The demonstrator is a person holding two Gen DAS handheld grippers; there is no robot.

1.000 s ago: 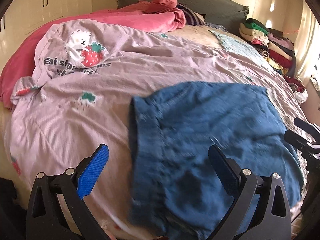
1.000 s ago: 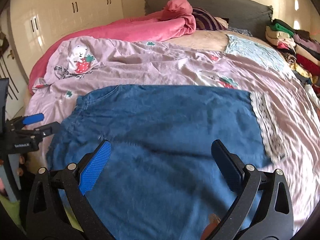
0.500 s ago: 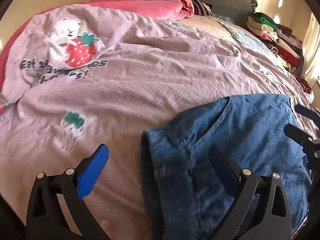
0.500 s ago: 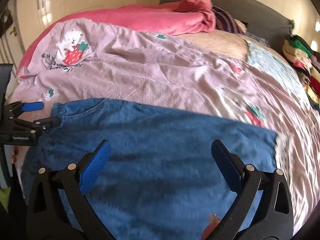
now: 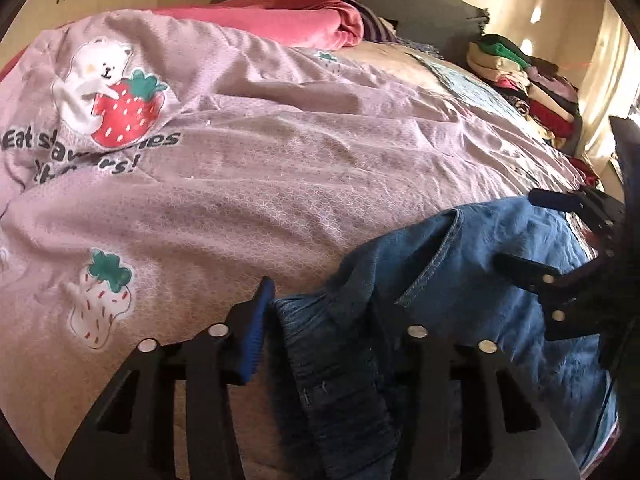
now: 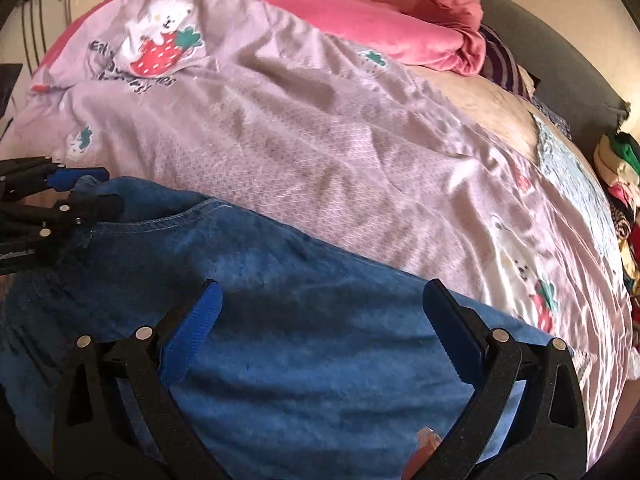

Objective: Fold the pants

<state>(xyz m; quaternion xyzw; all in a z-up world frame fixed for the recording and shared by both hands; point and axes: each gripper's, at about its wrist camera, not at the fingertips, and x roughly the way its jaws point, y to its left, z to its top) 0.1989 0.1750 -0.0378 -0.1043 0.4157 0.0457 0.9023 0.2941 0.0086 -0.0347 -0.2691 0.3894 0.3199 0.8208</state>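
Observation:
Blue denim pants (image 6: 304, 340) lie across the near side of the bed, waistband to the left. In the left wrist view the pants (image 5: 460, 280) bunch up between the fingers of my left gripper (image 5: 328, 340), which is shut on the elastic waistband. That gripper also shows at the left edge of the right wrist view (image 6: 76, 196). My right gripper (image 6: 320, 312) is open, its fingers spread just above the middle of the pants. It shows at the right of the left wrist view (image 5: 536, 236).
The bed carries a lilac quilt (image 5: 240, 160) with a bear and strawberry print. A pink blanket (image 6: 360, 20) is heaped by the grey headboard. A stack of folded clothes (image 5: 520, 80) sits at the far right edge.
My left gripper has closed from wide open onto the waistband. The right gripper has moved lower and closer over the pants, still open. The waistband has lifted and bunched.

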